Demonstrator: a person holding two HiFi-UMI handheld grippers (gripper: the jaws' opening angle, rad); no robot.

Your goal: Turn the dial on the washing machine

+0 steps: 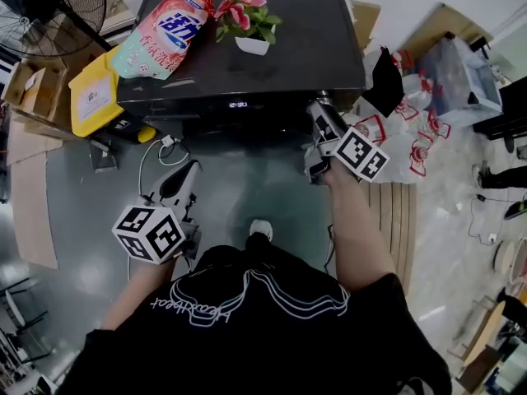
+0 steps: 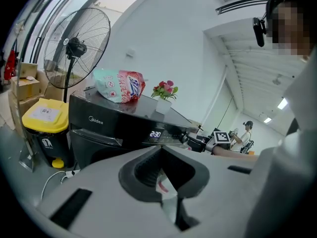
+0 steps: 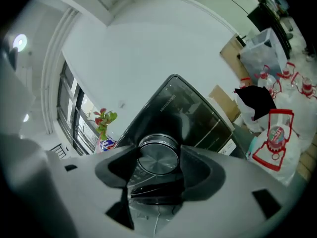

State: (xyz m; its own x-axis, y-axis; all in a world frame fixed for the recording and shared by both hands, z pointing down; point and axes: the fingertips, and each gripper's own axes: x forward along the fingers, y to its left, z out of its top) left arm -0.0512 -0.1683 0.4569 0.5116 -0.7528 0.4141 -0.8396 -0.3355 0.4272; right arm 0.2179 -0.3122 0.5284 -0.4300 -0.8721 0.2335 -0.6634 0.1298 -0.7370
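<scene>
Brushed metal and round, the dial point(image 3: 158, 160) sits at the front right of a glossy black washing machine point(image 1: 317, 44). It is clamped between the two grey padded jaws of the right tool point(image 3: 158, 152), which a person holds out at arm's length. The left tool point(image 1: 186, 175) hangs low and well apart from the machine, its jaw tips together on nothing. A lit display point(image 2: 155, 134) on the machine's front panel reads 2:30. On the smooth, reflective lid a soft pink-and-green detergent pouch point(image 1: 165, 31) lies slumped on its side. Just beside it stands a small white pot point(image 1: 253, 45) holding a plant with pink flowers point(image 1: 240, 8). A yellow bin point(image 1: 95, 97) with its lid closed stands just beside the machine's left side, near a wire-caged pedestal fan point(image 2: 77, 46). Crinkled white plastic bags point(image 1: 412, 142) printed in red are heaped on the floor to the right.
</scene>
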